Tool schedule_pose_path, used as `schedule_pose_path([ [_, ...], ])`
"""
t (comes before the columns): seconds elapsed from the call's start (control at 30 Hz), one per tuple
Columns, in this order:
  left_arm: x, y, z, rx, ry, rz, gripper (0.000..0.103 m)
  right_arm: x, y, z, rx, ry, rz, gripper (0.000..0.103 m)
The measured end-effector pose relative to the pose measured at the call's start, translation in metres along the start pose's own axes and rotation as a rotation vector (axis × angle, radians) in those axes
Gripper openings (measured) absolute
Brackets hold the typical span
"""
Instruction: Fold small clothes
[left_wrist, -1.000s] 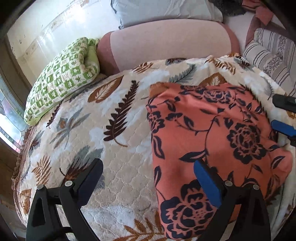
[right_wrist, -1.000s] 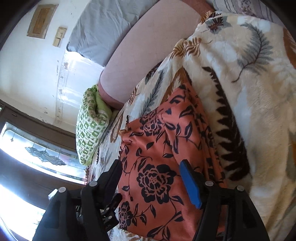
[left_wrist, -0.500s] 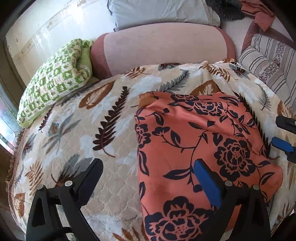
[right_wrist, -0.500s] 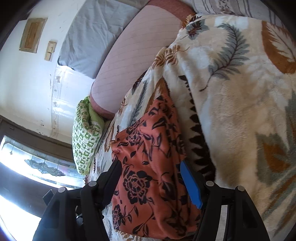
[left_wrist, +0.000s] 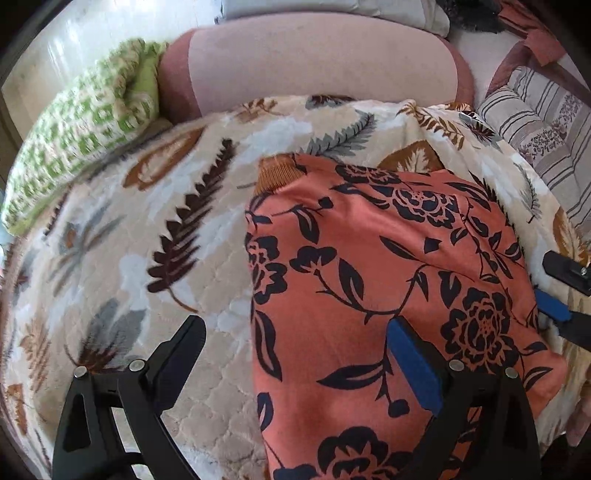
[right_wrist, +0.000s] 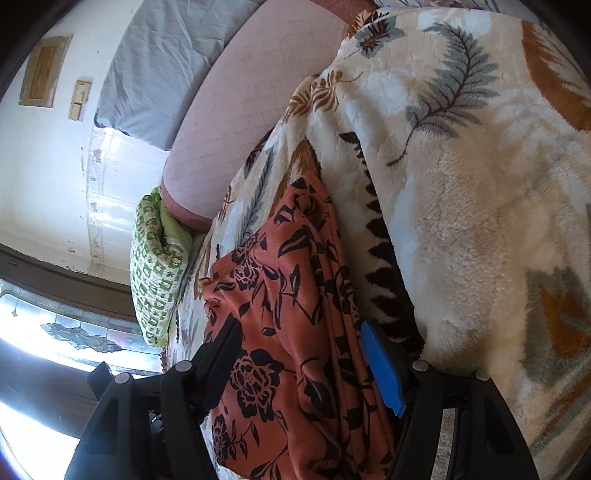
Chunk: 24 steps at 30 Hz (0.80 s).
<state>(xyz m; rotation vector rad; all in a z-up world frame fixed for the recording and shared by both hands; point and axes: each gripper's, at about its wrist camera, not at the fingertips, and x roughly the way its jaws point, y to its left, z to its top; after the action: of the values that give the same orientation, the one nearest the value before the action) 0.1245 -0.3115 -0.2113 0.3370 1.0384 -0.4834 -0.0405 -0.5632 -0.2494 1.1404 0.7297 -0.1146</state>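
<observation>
Both of your grippers have sunk closer to the cloth (left_wrist: 369, 280) since a second ago, and the orange floral piece now fills more of each view. Your left gripper (left_wrist: 295, 354) has its fingers spread wide and grips nothing: the dark finger (left_wrist: 181, 354) hangs over the bare blanket (left_wrist: 207, 369), the blue-padded one (left_wrist: 413, 365) over the cloth, so the cloth's left edge runs up between them. Your right gripper (right_wrist: 295, 362) is also spread, with the cloth's right side between its fingers; the blue pad (right_wrist: 380, 365) sits just beside the gathered folds at that edge, and I cannot quite tell whether it touches them, since the cloth bunches there.

From the left fingers the cloth stretches forward and to the right, its long axis running away from you toward the pink cushion (left_wrist: 314, 62). From the right fingers it runs forward along the same line, with the blanket rising just beside it on the right. Each hand is near its own side edge, so a fold would probably start by closing on both edges here. The green pillow (left_wrist: 81, 125) lies well apart, to the left.
</observation>
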Motion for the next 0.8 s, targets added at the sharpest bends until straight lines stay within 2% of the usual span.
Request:
schedule_pose_path([
  [0.27, 0.024, 0.017, 0.006, -0.077, 0.118, -0.184, 0.098, 0.013, -0.005, 0.004, 0.012, 0.02, -0.051, 0.071],
  [0.4, 0.033, 0.027, 0.005, -0.109, 0.164, -0.273, 0.098, 0.018, -0.008, 0.006, 0.017, 0.024, -0.079, 0.074],
  [0.5, 0.041, 0.028, 0.005, -0.097, 0.207, -0.332, 0.098, 0.024, -0.009, 0.006, 0.012, 0.039, -0.093, 0.078],
  [0.6, 0.05, 0.034, 0.004, -0.139, 0.248, -0.401, 0.098, 0.03, -0.003, 0.004, -0.024, 0.047, -0.114, 0.083],
  [0.8, 0.053, 0.038, 0.005, -0.128, 0.256, -0.455, 0.098, 0.041, 0.011, -0.003, -0.126, 0.054, -0.136, 0.085],
])
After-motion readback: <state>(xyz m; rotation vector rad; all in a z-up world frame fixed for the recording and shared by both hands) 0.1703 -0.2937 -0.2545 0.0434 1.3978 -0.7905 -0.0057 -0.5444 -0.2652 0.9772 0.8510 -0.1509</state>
